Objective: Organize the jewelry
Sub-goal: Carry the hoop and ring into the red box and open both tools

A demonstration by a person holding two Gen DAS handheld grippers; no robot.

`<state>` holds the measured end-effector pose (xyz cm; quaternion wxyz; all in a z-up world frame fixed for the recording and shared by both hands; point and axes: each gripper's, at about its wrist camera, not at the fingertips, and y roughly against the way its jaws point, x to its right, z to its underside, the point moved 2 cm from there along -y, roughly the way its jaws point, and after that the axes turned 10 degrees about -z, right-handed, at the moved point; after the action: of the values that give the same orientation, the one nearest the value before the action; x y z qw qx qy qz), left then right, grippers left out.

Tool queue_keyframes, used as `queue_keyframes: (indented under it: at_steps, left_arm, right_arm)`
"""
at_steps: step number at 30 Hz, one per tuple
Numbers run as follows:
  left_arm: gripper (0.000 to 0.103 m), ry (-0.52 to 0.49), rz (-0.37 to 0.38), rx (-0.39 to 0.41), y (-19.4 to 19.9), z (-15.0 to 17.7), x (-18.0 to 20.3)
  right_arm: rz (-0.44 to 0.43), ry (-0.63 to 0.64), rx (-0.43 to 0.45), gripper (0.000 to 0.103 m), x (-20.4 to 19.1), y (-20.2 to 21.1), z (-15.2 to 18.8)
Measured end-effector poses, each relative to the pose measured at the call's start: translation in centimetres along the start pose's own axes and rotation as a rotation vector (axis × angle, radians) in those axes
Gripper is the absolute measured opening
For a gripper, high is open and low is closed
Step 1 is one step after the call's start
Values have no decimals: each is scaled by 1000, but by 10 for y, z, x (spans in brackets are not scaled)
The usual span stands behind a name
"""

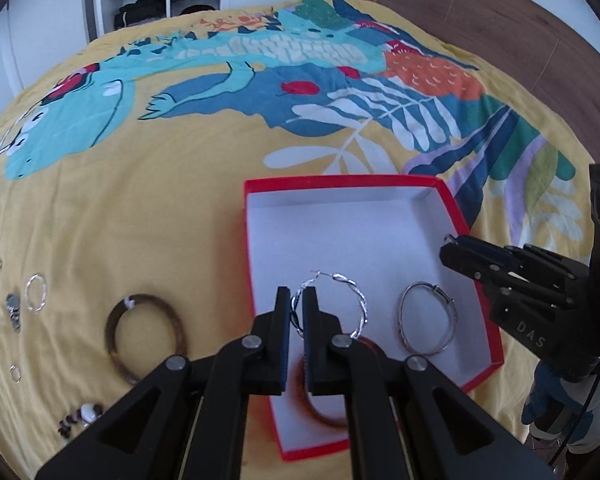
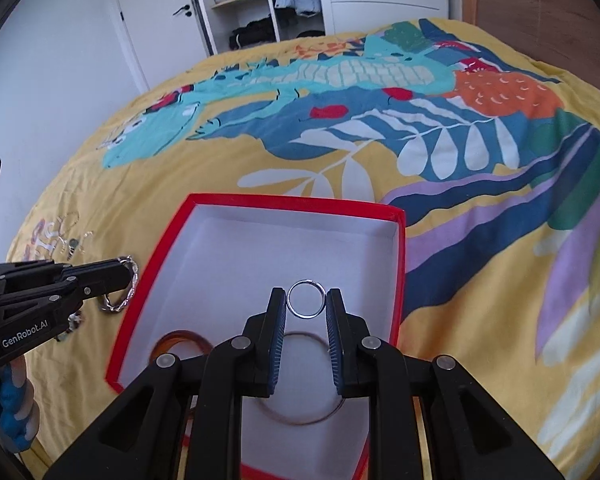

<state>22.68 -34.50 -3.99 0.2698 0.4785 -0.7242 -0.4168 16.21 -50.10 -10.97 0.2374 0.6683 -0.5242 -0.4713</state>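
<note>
My left gripper (image 1: 297, 292) is shut on the edge of a twisted silver hoop earring (image 1: 358, 300), held near the left wall of a red box with a white inside (image 1: 340, 181). Seen from the right wrist, this gripper (image 2: 126, 276) and its hoop (image 2: 132, 280) hang at the box's left rim (image 2: 156, 256). My right gripper (image 2: 306, 294) is shut on a small silver ring (image 2: 300, 315) above the box floor; it enters the left wrist view (image 1: 450, 246) from the right. In the box lie a silver bangle (image 1: 426, 318) and a brown bangle (image 1: 324, 416), partly hidden.
On the yellow patterned bedspread (image 1: 160, 200) left of the box lie a brown wooden bangle (image 1: 146, 340), a silver hoop (image 1: 36, 294), a small ring (image 1: 15, 373), beads (image 1: 80, 418) and other pieces. Beyond the bed stand a wardrobe and a wooden headboard.
</note>
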Motion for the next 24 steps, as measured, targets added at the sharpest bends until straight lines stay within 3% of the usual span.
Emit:
queue_keyframes:
  at_steps: [13, 24]
  left_arm:
    - [5, -87, -39, -81, -57, 4, 30]
    - [7, -44, -27, -90, -59, 2, 21]
  right_arm:
    - [23, 34, -72, 20, 23, -39, -3]
    - [61, 144, -142, 20, 11, -50, 1]
